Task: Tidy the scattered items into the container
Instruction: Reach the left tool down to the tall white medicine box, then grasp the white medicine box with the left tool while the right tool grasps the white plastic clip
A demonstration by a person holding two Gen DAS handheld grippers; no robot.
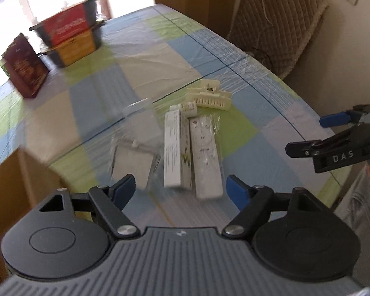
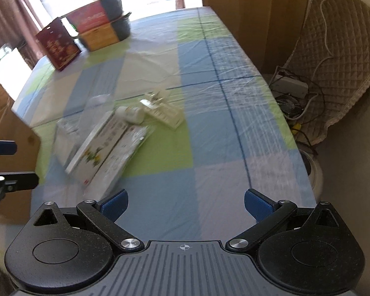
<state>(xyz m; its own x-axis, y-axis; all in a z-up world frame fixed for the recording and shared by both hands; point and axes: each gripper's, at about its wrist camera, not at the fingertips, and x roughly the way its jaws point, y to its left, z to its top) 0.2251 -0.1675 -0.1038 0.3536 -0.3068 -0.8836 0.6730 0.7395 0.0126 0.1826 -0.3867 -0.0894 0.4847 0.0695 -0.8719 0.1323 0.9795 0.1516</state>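
Observation:
On the checked tablecloth lie a long white box (image 1: 176, 150) (image 2: 98, 143), a white remote in a clear bag (image 1: 206, 157) (image 2: 122, 155), a small white bottle (image 1: 190, 107) (image 2: 133, 114), a cream hair clip (image 1: 211, 95) (image 2: 164, 112) and a clear plastic container (image 1: 133, 148) (image 2: 69, 133) just left of the box. My left gripper (image 1: 181, 191) hovers open at the near ends of the box and remote. My right gripper (image 2: 185, 203) is open above bare cloth, right of the items; it also shows at the right edge of the left wrist view (image 1: 305, 133).
Stacked red and yellow boxes on dark pots (image 1: 69, 37) (image 2: 98, 27) and a dark red box (image 1: 24, 66) (image 2: 58, 43) stand at the far left end. A cardboard box (image 1: 19, 180) sits off the table's left edge. A quilted chair (image 1: 276, 22) (image 2: 338, 56) and cables (image 2: 293, 96) are at the right.

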